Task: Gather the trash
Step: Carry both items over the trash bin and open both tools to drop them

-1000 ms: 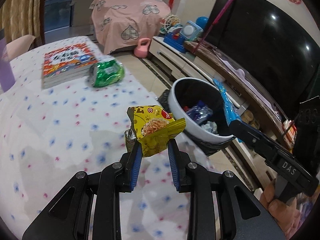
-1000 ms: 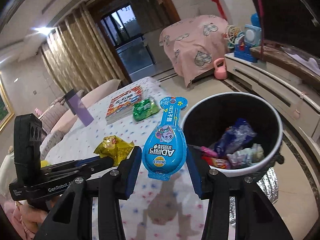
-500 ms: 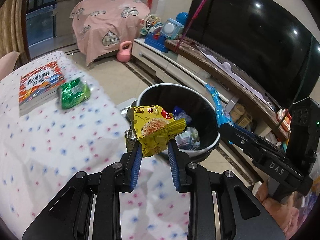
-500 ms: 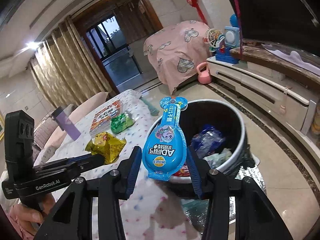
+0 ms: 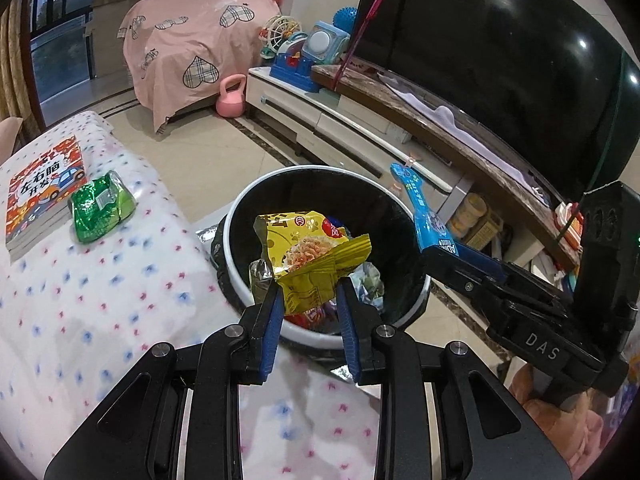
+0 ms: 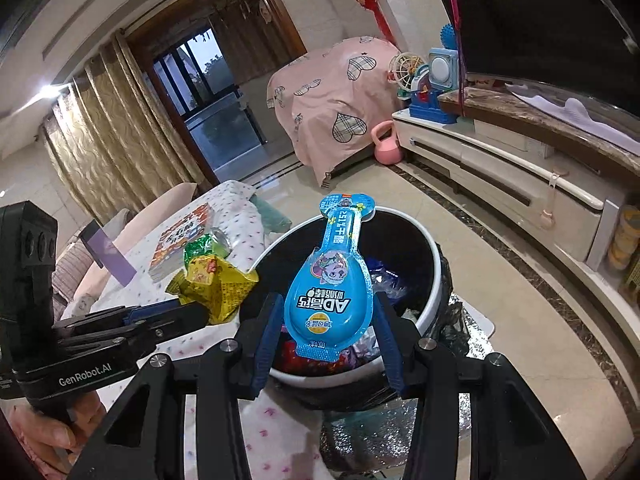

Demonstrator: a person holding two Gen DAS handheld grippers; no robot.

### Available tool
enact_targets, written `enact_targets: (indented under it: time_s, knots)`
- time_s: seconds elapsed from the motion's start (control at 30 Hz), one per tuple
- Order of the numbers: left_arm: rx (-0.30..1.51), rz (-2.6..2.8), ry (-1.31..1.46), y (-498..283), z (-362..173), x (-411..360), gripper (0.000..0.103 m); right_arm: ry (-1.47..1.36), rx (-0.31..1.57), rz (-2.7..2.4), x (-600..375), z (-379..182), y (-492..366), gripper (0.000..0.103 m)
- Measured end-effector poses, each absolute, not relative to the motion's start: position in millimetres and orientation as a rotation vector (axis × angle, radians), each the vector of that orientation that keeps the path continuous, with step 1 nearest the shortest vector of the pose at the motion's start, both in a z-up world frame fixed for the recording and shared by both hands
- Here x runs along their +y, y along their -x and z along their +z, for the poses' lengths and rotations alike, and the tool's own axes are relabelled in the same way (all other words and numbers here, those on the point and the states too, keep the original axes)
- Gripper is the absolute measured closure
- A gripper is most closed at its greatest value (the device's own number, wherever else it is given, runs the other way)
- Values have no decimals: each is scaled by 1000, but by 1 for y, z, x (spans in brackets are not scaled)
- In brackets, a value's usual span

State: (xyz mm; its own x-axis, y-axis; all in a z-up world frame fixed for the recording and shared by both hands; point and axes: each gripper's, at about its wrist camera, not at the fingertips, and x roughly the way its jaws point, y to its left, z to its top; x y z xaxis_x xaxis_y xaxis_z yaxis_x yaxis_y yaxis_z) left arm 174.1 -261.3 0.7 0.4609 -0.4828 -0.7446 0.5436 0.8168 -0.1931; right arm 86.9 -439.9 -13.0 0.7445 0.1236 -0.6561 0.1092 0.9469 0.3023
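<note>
My left gripper [image 5: 308, 292] is shut on a crumpled yellow snack wrapper [image 5: 310, 256] and holds it over the near rim of the round black trash bin [image 5: 280, 184]. My right gripper [image 6: 328, 316] is shut on a blue spoon-shaped snack pack [image 6: 332, 292], held upright over the same bin [image 6: 430, 256]. The bin holds several wrappers. Each gripper shows in the other's view: the right one [image 5: 440, 256] with the blue pack [image 5: 420, 208], the left one [image 6: 192, 312] with the yellow wrapper [image 6: 216, 280]. A green wrapper [image 5: 100, 206] lies on the dotted cloth [image 5: 80, 300].
A book [image 5: 44, 188] lies beside the green wrapper; both show in the right wrist view [image 6: 180, 240]. A purple box [image 6: 106, 252] stands on the cloth. A TV cabinet [image 5: 360, 120] with toys, a pink kettlebell [image 5: 232, 98] and a covered bed [image 5: 192, 40] stand beyond the bin.
Both grippers have moved forward from above the cloth to over the bin, each still holding its wrapper. The bin looks nearer and larger in both views.
</note>
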Motion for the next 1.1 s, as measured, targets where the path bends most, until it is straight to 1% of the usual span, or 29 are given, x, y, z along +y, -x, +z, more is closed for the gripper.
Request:
enact_targets:
  time_s: [0.8, 1.07, 1.1]
  knots:
    - [930, -621, -95, -199, -14, -280, 77, -302, 805, 6, -446, -23, -117, 57]
    - [955, -620, -96, -205, -19, -284, 75, -305, 838, -4, -450, -30, -127, 57]
    - [957, -617, -97, -206, -20, -284, 72, -308, 841, -5, -450, -31, -127, 56]
